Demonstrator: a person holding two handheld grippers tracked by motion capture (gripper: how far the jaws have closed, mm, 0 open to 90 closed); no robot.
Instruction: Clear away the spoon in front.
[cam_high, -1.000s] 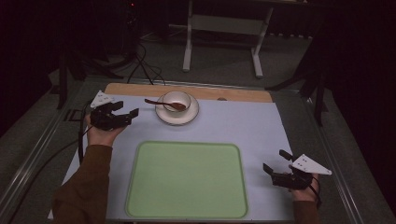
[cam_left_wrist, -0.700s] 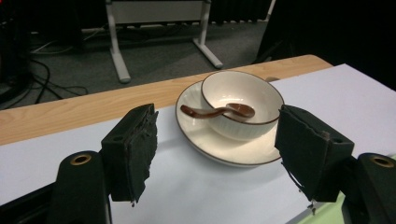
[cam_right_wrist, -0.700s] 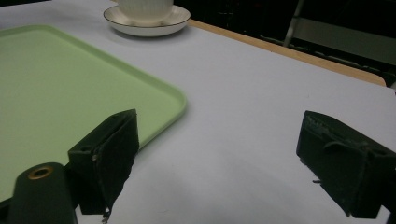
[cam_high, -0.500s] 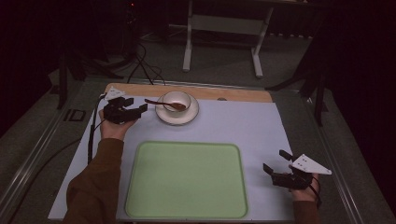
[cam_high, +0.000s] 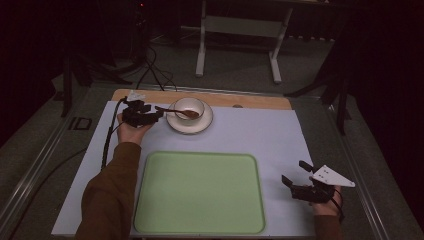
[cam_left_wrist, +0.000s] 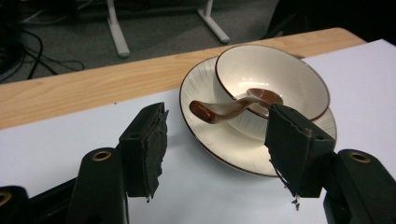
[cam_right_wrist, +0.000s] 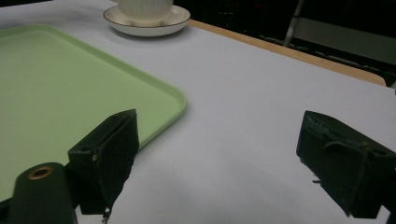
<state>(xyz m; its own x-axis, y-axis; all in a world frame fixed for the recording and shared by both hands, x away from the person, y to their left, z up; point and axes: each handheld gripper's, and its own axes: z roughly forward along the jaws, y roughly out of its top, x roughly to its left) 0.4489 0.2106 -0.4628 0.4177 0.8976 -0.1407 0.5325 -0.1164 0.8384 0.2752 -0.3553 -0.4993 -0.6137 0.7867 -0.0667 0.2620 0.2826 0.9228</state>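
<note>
One bowl (cam_high: 189, 108), one spoon (cam_left_wrist: 233, 106), one tray (cam_high: 200, 192)

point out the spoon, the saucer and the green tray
spoon (cam_left_wrist: 219, 111), left gripper view, middle of its handle
saucer (cam_left_wrist: 224, 142), left gripper view, bare near rim
green tray (cam_high: 200, 192), high view, middle of its floor

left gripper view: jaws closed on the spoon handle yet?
No, the left gripper stands open, and the spoon handle lies untouched in the gap between its jaws.
</note>
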